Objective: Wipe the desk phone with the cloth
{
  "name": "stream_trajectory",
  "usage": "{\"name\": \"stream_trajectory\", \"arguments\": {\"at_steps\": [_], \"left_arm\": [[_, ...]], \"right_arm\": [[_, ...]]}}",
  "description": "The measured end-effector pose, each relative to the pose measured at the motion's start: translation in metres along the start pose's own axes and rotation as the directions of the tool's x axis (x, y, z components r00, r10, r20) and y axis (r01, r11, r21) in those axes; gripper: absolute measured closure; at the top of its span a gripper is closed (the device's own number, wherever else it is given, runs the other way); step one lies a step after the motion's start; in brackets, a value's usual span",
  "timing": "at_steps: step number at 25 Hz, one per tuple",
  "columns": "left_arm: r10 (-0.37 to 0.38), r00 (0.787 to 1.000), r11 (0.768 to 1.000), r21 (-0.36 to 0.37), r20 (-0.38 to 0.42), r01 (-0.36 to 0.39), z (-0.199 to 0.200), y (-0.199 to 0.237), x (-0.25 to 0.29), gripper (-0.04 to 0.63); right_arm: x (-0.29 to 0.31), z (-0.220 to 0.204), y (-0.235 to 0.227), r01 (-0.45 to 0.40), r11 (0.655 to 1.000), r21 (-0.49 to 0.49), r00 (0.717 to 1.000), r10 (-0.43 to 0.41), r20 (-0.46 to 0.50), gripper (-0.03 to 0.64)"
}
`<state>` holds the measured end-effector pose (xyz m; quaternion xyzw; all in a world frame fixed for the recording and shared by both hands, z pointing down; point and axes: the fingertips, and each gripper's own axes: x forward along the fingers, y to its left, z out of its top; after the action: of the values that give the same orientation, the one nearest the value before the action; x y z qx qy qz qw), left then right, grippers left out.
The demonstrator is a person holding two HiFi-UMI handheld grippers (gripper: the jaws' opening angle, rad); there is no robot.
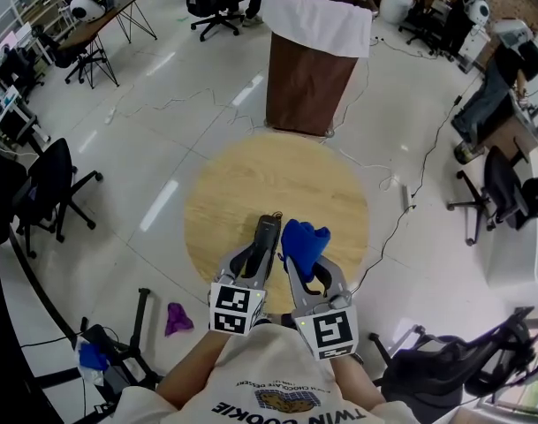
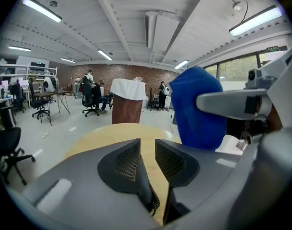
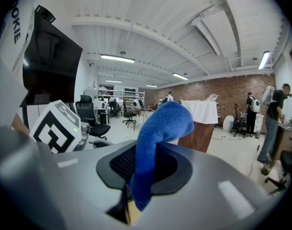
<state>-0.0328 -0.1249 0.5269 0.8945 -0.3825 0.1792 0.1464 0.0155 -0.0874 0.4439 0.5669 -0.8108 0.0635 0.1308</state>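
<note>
The left gripper is holding its jaws a narrow gap apart. In the left gripper view the ribbed pads are pressing on nothing, and the round light-wood worktop is showing through the gap between them. The dark narrow desk phone is lying on that worktop right at the left gripper's tip. From the head view I cannot tell whether the jaws are touching it. Its outline is merging with the dark jaw pads, so its parts are hard to make out. In the left gripper view only a dark ridged scrap is peeking out low in the gap.

Just to the right of the left gripper, the right gripper is clamping its jaws on the blue terry cloth. In the right gripper view the cloth is rising out of the closed pads and folding over, while its lower end is hanging down between them. The same cloth is filling the right side of the left gripper view, cutting off what lies behind it.
</note>
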Motion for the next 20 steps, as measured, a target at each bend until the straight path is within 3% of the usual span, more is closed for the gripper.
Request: {"name": "stream_trajectory", "arguments": {"at_steps": [6, 13, 20], "left_arm": [[0.06, 0.977, 0.997, 0.062, -0.205, -0.048, -0.044, 0.014, 0.036, 0.471], [0.117, 0.898, 0.99, 0.123, -0.423, -0.071, -0.084, 0.025, 0.069, 0.452], [0.13, 0.83, 0.989, 0.131, -0.542, -0.069, -0.1, 0.028, 0.089, 0.366]], "right_arm": [[0.004, -0.005, -0.013, -0.017, 1.0, 0.002, 1.0, 0.017, -0.008, 0.554], [0.006, -0.011, -0.038, -0.026, 1.0, 0.015, 0.999, 0.027, -0.035, 0.554], [0.01, -0.014, -0.056, -0.045, 0.999, 0.024, 0.999, 0.045, -0.029, 0.554]]}}
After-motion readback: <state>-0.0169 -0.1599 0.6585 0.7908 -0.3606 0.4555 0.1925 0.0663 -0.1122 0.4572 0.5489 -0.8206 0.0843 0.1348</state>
